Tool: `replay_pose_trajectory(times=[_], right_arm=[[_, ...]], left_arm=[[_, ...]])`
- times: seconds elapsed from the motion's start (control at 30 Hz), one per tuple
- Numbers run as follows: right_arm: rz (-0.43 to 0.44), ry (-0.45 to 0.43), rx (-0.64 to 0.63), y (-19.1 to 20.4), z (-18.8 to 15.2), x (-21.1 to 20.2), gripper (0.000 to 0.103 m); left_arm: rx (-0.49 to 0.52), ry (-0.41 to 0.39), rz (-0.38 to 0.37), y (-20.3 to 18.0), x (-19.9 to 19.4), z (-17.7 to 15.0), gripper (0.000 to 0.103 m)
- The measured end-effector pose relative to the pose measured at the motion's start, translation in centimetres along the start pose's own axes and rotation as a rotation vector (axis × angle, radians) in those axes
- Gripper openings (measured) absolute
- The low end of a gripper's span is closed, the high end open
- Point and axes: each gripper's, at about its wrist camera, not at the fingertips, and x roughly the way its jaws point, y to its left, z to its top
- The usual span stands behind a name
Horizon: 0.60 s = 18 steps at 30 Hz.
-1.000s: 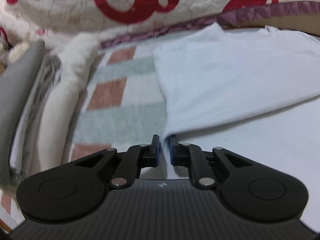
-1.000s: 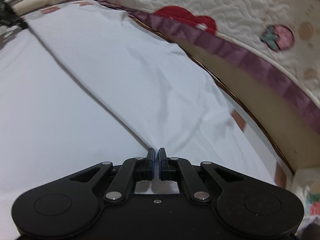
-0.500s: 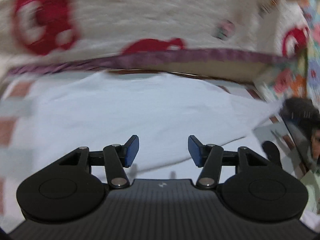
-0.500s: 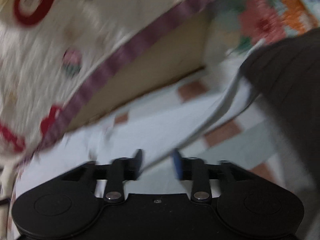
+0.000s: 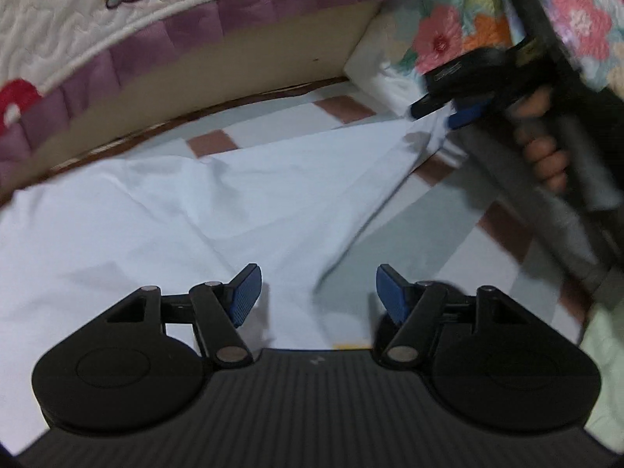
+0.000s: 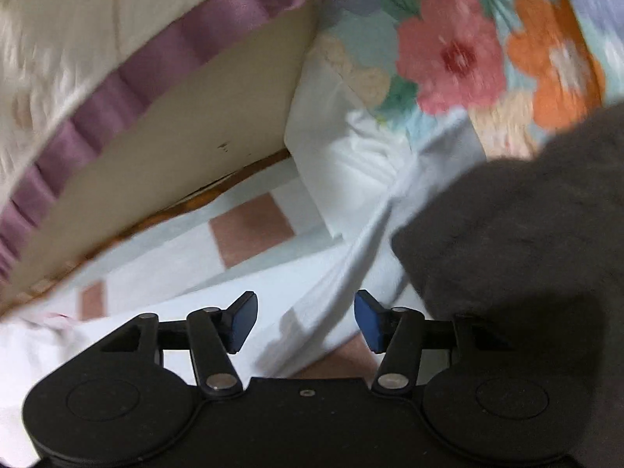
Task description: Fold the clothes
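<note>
Both grippers spread wide above a white garment on a checked blanket.

The left gripper point(image 5: 318, 292) has its blue pads far apart and holds nothing; the white garment point(image 5: 195, 202) lies flat under it, its edge running between the fingers. The right gripper point(image 6: 306, 318) is also released, a fold of the white garment passing between its pads, whether touching I cannot tell. A quilt with purple border point(image 5: 187, 27) is far, a floral cloth point(image 6: 448, 50) far right.

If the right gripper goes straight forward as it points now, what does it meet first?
Probably the raised fold of the pale white garment, which runs between the open right gripper's fingers. Depth is unclear in this blurred view.
</note>
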Motion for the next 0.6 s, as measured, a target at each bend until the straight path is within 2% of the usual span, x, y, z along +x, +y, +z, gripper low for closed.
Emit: replay_pose_trajectory(times=[0.13, 0.23, 0.27, 0.3, 0.33, 0.4, 0.47, 0.53, 0.6], right_arm=[[-0.028, 0.027, -0.002, 0.2, 0.0, 2.7, 0.059], [-0.057, 0.014, 0.055, 0.0, 0.1, 3.8, 0.058], [-0.058, -0.003, 0.063, 0.0, 0.1, 3.8, 0.049], [-0.064, -0.014, 0.052, 0.2, 0.1, 3.7, 0.037], [-0.048, -0.029, 0.047, 0.2, 0.2, 3.5, 0.006], [0.001, -0.058, 0.070, -0.1, 0.3, 2.9, 0.006], [0.074, -0.062, 0.197, -0.9, 0.1, 1.8, 0.006], [0.149, -0.083, 0.245, -0.4, -0.1, 0.9, 0.006], [0.278, -0.089, 0.176, 2.7, -1.2, -1.2, 0.006]], left_arm=[[0.023, 0.016, 0.073, 0.5, 2.0, 0.0, 0.065], [-0.069, -0.002, 0.020, 2.1, 1.5, -0.2, 0.065], [-0.098, -0.017, 0.019, 2.5, 1.0, -0.2, 0.065], [-0.127, -0.034, 0.021, 3.0, 0.5, -0.3, 0.065], [-0.179, -0.057, 0.025, 3.7, -0.2, -0.4, 0.065], [-0.329, -0.076, 0.004, 6.1, -1.4, -0.5, 0.065], [-0.436, -0.103, -0.007, 8.4, -2.8, -0.8, 0.065], [-0.480, -0.149, 0.016, 10.3, -4.7, -1.1, 0.065], [-0.521, -0.174, 0.040, 11.9, -6.3, -1.3, 0.064]])
